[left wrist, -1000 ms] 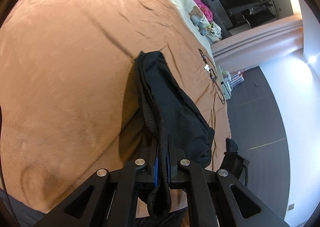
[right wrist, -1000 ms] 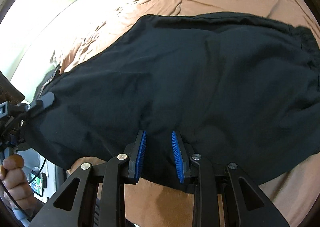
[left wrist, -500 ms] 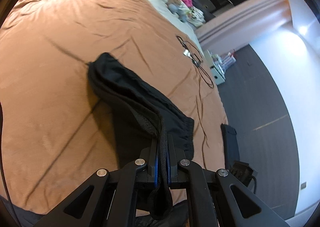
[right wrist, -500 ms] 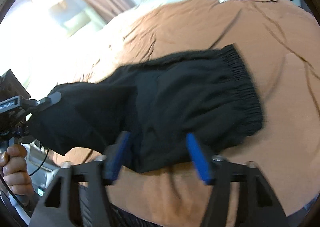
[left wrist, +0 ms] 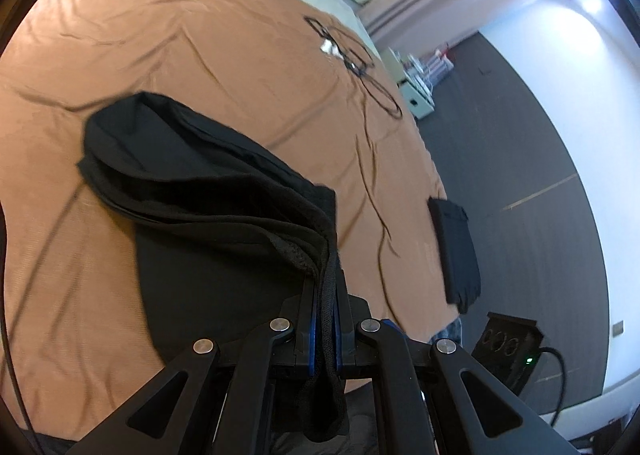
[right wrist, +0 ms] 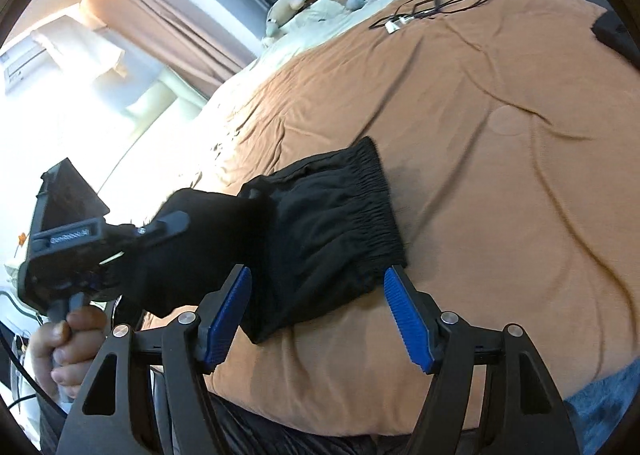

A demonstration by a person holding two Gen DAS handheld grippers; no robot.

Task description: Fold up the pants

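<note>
The black soft-fabric pants (left wrist: 224, 215) lie bunched on the tan-brown bed cover (left wrist: 200, 55), directly ahead of both sets of fingers. The left gripper (left wrist: 326, 319) is clamped on a gathered edge with its drawstring. The right gripper (right wrist: 316, 311) stands apart, touching nothing. The cloth looks light, limp and likely to sag; grip the elastic waistband (right wrist: 380, 199).

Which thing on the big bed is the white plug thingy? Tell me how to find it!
Start at the big brown blanket covering the bed. Look toward its far end, before the stuffed toys, where a thin black cable lies in loops. The small white plug sits at the loops' edge, the only white thing on the brown.
</note>
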